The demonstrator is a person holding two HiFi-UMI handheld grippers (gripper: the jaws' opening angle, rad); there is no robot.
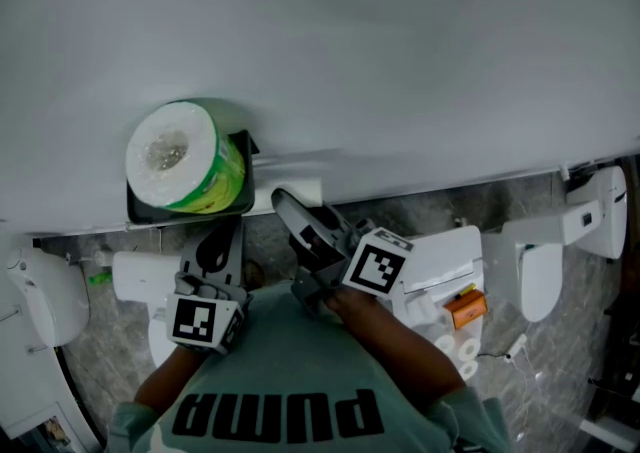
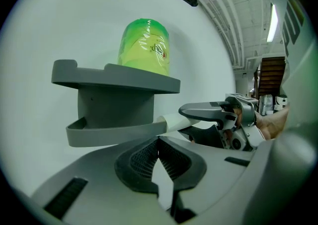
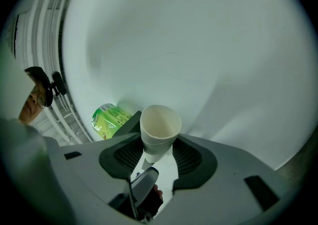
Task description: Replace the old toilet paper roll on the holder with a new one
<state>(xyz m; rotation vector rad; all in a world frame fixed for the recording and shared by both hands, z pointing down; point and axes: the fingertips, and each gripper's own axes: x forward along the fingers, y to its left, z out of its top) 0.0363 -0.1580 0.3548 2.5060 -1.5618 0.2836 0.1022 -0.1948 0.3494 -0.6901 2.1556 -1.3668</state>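
Two tools work at the wall (image 1: 400, 61).

Left tool (image 2: 158, 144): the pads meet at the tips with nothing between them. It sits low, in front of the holder (image 2: 117, 77).

New roll (image 2: 144, 45): green-wrapped, standing on end on the holder's top shelf, axis upright.

Old tube (image 3: 159, 129): bare cardboard, just right of the holder's lower lip. The right tool (image 3: 158, 145) clamps it near its near end, jaws part-closed on it.

Judgement: the step in hand is taking the tube clear of the holder. To do it well:
- draw the tube along its own axis, away from the holder
- grip lightly enough not to crush the card
- keep the left tool out of the path

The tube's long axis runs in line with the right tool's jaws. Its open far end points at the wall, beside the holder.
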